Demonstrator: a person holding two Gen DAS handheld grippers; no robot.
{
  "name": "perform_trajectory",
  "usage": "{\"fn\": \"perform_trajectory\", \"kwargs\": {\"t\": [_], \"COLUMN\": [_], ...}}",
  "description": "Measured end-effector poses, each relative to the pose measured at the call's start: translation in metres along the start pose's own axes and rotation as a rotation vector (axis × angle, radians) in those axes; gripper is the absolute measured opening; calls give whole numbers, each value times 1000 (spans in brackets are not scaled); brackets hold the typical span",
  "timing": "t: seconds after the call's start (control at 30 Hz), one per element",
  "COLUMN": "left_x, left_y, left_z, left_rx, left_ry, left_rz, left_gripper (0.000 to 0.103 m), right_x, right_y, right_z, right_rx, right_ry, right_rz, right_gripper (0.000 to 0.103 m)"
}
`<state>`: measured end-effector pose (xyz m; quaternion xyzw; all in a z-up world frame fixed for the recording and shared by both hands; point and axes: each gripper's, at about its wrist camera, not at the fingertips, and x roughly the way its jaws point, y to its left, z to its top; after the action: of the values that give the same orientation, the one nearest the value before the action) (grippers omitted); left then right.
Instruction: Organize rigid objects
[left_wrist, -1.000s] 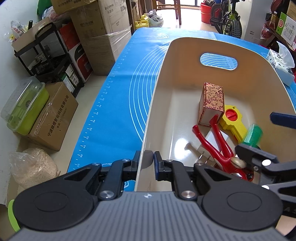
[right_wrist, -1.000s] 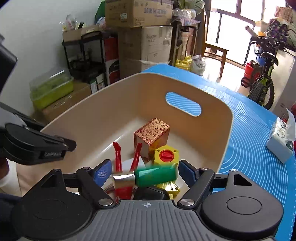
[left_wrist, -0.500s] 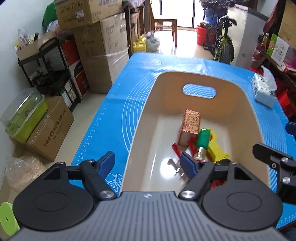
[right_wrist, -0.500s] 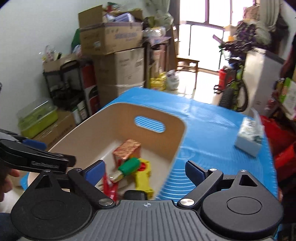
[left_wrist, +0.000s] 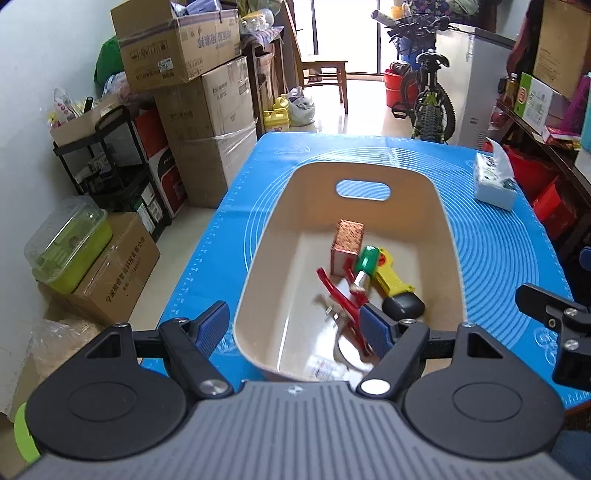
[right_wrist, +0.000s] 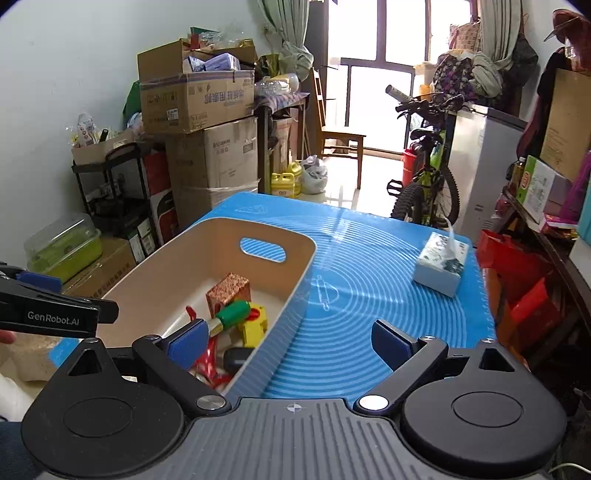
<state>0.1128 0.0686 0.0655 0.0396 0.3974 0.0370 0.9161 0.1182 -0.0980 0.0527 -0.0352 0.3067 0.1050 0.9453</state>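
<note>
A beige bin (left_wrist: 452, 236) with a handle slot stands on the blue mat (left_wrist: 498, 258). Inside lie a red-and-gold patterned box (left_wrist: 347, 243), a green-handled screwdriver (left_wrist: 367, 260), a yellow toy tool (left_wrist: 391, 277), red pliers (left_wrist: 336, 291) and a black piece (left_wrist: 402, 306). My left gripper (left_wrist: 293, 326) hovers open above the bin's near left corner, holding nothing. My right gripper (right_wrist: 290, 341) is open and empty above the bin's (right_wrist: 303, 266) near right wall, with the screwdriver (right_wrist: 232, 312) and box (right_wrist: 229, 291) below its left finger.
A tissue box (right_wrist: 441, 264) sits on the mat (right_wrist: 351, 314) at the far right. Off the table's left edge are stacked cartons (left_wrist: 207, 122), a black rack (left_wrist: 110, 162) and a green lidded container (left_wrist: 70, 243). A bicycle (left_wrist: 428, 99) stands beyond the far edge.
My left gripper let go of the bin's near rim and opened. My right gripper released the green screwdriver into the bin. Both pulled back and rose, so the bin looks smaller.
</note>
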Motion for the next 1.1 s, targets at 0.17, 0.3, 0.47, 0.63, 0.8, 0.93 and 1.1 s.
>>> {"fn": "perform_trajectory", "kwargs": {"t": [0.17, 0.3, 0.47, 0.63, 0.8, 0.93, 1.1], "left_x": [-24, -37, -50, -54, -56, -59, -58], "left_y": [-6, -11, -18, -27, -37, -43, -48], "left_z": [-17, -30, -47, -67, -84, -99, -114], "left_rx": [-16, -21, -18, -20, -8, 11, 33], "left_ry": [-21, -30, -54, -53, -62, -81, -75], "left_rz": [3, 2, 2, 0, -2, -1, -19], "left_gripper": [78, 78, 78, 78, 78, 78, 78], "right_x": [-28, -47, -64, -76, -84, -88, -92], "right_y": [0, -2, -11, -26, -36, -39, -38], "right_z": [-19, -33, -52, -70, -88, -101, -111], "right_rx": [-1, 23, 64, 103, 112, 128, 128], "right_ry": [-19, -29, -30, -27, -29, -29, -43], "right_rz": [-14, -29, -50, -62, -89, -93, -98], "right_gripper": [95, 95, 95, 95, 95, 95, 95]}}
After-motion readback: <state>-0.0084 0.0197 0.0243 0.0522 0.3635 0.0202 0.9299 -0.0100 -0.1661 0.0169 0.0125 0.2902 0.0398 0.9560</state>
